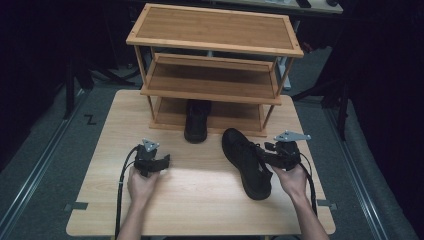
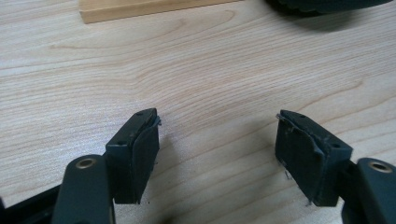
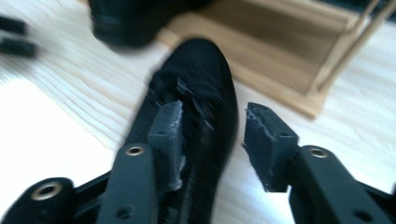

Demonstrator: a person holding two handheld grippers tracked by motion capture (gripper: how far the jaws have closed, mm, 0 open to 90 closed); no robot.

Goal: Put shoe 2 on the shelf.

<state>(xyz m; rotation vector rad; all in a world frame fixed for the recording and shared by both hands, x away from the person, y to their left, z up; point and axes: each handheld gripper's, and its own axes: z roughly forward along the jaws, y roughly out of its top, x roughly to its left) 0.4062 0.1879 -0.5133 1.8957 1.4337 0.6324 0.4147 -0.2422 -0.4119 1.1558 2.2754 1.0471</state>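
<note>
With the right gripper's (image 3: 210, 140) fingers apart astride the black shoe (image 1: 246, 162) before the rack (image 1: 212, 70), an off-centre pinch could slip; left gripper's (image 2: 217, 149) fingers wide apart

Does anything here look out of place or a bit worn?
One black shoe lies slanted on the table, while its mate sits on the rack's bottom shelf. The right gripper straddles the loose shoe's side. The rubber pads look frayed.
</note>
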